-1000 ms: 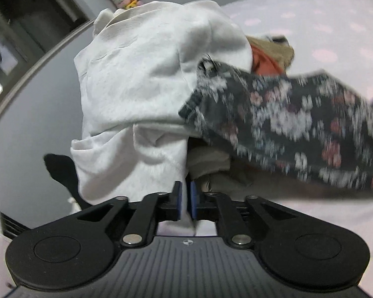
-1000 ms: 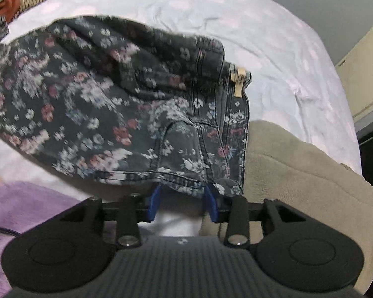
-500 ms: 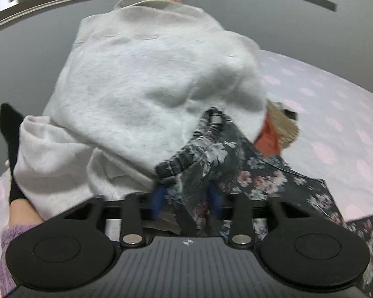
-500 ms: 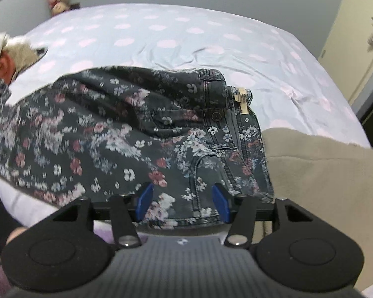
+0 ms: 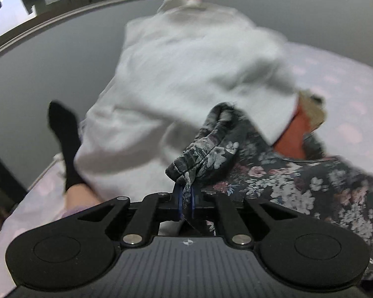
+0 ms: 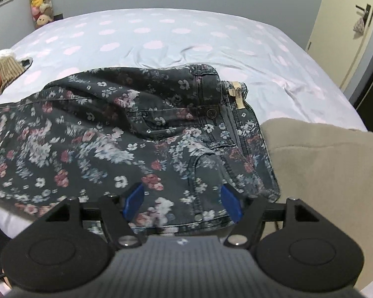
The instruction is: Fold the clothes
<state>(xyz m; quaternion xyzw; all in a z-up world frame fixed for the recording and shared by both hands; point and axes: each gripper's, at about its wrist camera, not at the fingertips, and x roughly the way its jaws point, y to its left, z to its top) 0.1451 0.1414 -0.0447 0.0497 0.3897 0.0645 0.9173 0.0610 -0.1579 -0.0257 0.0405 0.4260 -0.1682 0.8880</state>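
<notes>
The left gripper (image 5: pixel 185 198) has just been closing, and its blue pads now pinch a bunched hem of the floral jeans (image 5: pixel 273 173), which trail away ahead and to its right across the bed (image 5: pixel 348 79). Just beyond that hem rises a heap of white sweatshirt (image 5: pixel 186 74). The right gripper (image 6: pixel 182 202) has just been opening; its jaws now stand wide over the waistband end of the same jeans (image 6: pixel 99 136), the cloth lying between the pads but not pressed by them. A beige garment (image 6: pixel 323 173) lies just to its right.

The jeans look like soft but fairly weighty denim, likely to sag and drag, not slippery. Seams, hem and waistband are the firmest holds. A second ago the left jaws held nothing and the right pads were nearer together at the jeans' edge.
</notes>
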